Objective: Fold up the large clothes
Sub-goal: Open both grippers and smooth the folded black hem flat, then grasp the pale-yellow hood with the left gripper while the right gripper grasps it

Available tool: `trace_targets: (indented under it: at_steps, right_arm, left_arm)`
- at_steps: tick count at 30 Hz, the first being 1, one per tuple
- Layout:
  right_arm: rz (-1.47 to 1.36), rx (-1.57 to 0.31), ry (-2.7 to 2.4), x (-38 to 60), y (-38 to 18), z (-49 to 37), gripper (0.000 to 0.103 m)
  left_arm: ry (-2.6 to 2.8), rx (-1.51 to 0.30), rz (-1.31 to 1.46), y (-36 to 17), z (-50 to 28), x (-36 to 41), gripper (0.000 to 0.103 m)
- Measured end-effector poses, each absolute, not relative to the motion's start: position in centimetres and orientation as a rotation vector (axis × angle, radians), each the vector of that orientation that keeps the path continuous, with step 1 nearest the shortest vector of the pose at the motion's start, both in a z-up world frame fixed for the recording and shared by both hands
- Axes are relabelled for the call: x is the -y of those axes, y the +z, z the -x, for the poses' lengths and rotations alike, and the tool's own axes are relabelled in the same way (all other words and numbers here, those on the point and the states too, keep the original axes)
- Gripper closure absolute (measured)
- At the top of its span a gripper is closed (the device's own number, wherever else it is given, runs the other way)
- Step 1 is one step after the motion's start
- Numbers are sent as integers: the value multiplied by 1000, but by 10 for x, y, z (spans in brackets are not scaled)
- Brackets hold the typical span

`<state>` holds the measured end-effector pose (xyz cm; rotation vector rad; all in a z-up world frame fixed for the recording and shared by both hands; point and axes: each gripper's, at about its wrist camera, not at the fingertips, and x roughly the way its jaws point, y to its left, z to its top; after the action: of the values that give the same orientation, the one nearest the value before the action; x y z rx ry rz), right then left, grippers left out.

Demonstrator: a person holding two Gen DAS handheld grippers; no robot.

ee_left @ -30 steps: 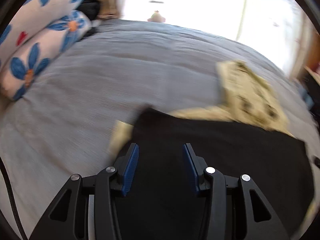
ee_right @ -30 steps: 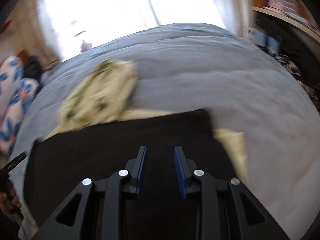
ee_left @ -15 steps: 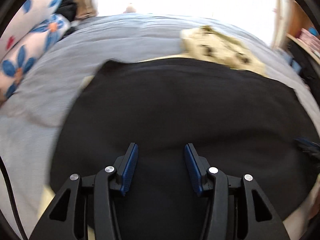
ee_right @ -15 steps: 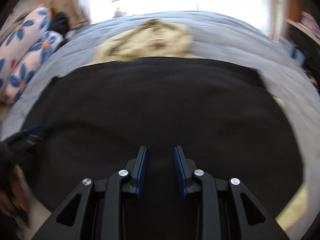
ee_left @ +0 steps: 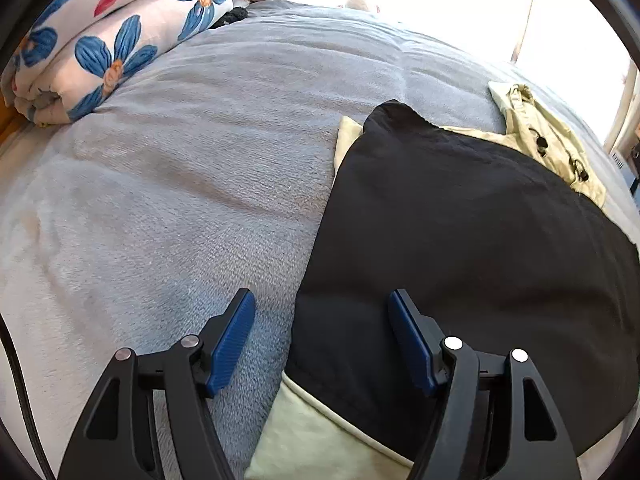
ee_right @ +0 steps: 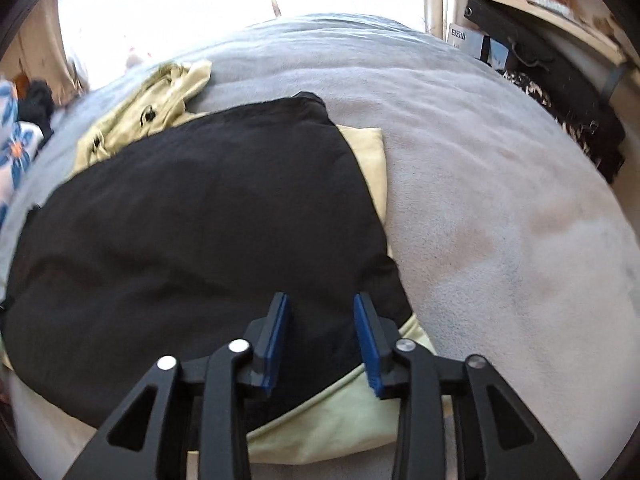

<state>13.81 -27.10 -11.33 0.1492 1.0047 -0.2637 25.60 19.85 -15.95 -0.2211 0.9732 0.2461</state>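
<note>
A large garment lies folded on the grey bed cover [ee_left: 192, 184]: its black lining [ee_left: 460, 232] faces up over a pale yellow-green outer layer [ee_left: 320, 440]. Its collar with dark toggles [ee_left: 548, 144] sticks out at the far side. My left gripper [ee_left: 322, 340] hovers over the garment's near left edge, jaws opening, pads apart with no cloth pinched. In the right wrist view the black lining [ee_right: 192, 220] fills the left. My right gripper [ee_right: 320, 332] sits above its near right corner, jaws opening; the cloth lies below the pads, not clamped.
A rolled white quilt with blue flowers [ee_left: 100, 52] lies at the far left of the bed. A dark bag and boxes [ee_right: 560, 80] sit under a wooden shelf [ee_right: 540, 8] beyond the bed's right side. Bright windows stand behind the bed.
Both grippers swung outward to the garment's near corners and sank toward it. The left jaws spread much wider, the right jaws a little.
</note>
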Motion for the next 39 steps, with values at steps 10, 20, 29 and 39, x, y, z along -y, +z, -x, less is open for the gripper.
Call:
trace_targets:
  at_steps: [10,20,29,39]
  right_arm:
    - [-224,-1027,-214,259,-90,-124,65]
    - [-237,-1032,-174,245,-65,-89,65]
    - [-185,-1052,-115,220,-49,-62,65]
    - [-161,-1046,-55,201,-30,-74,65]
  left_arm:
    - [202,-994,175,-126,-232,-175,35]
    - [137,-1013,111,-93,-187,-152,35]
    - [67,-1018,57,-64,-154,-133,35]
    - [14,-981,-35,-35,-163,-113,34]
